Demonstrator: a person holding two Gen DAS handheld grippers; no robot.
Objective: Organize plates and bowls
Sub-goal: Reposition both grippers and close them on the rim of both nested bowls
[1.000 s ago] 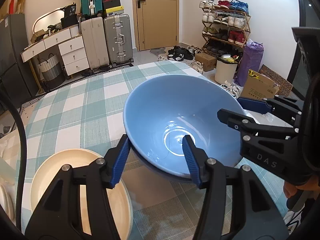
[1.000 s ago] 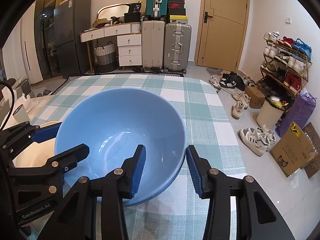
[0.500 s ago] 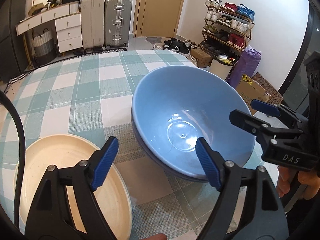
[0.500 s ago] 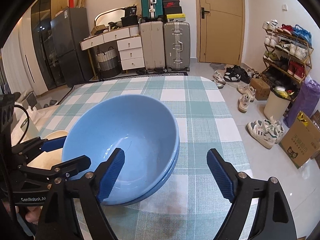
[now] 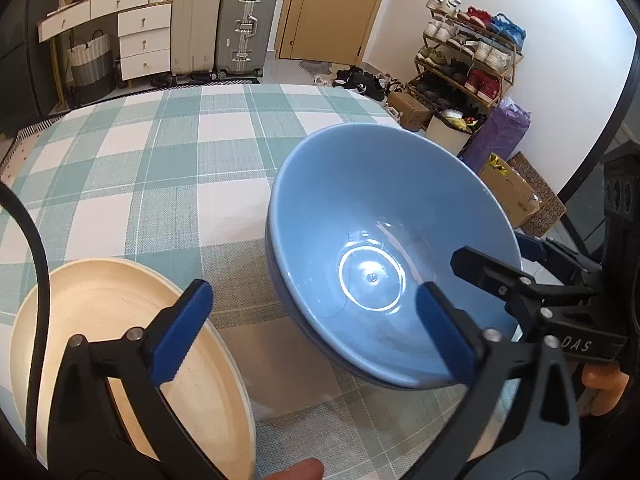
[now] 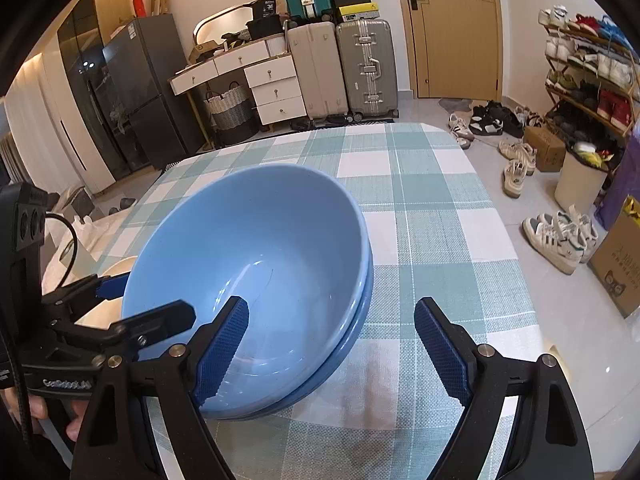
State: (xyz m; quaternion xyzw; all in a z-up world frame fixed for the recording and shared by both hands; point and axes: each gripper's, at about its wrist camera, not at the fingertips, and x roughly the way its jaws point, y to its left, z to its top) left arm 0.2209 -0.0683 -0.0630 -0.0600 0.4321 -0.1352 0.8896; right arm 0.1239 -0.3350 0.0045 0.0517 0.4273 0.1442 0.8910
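Now both claws, left (image 5: 314, 330) and right (image 6: 332, 346), gape wide, having just opened, gripping nothing.

my left gripper (image 5: 312, 324): jaws just opening, spread wide, gripping nothing, pointing 12 o'clock, tilted down. my right gripper (image 6: 330, 344): spread, gripping nothing.

Both wrist cameras are looking steeply down, close over the checked tablecloth (image 5: 168, 168); they are sharing the stacked blue bowls (image 6: 256, 248), viewed from opposite sides.

lower bowl (image 6: 362, 300) – rim only | cream plate (image 5: 120, 320) – edge-cropped, part-hidden
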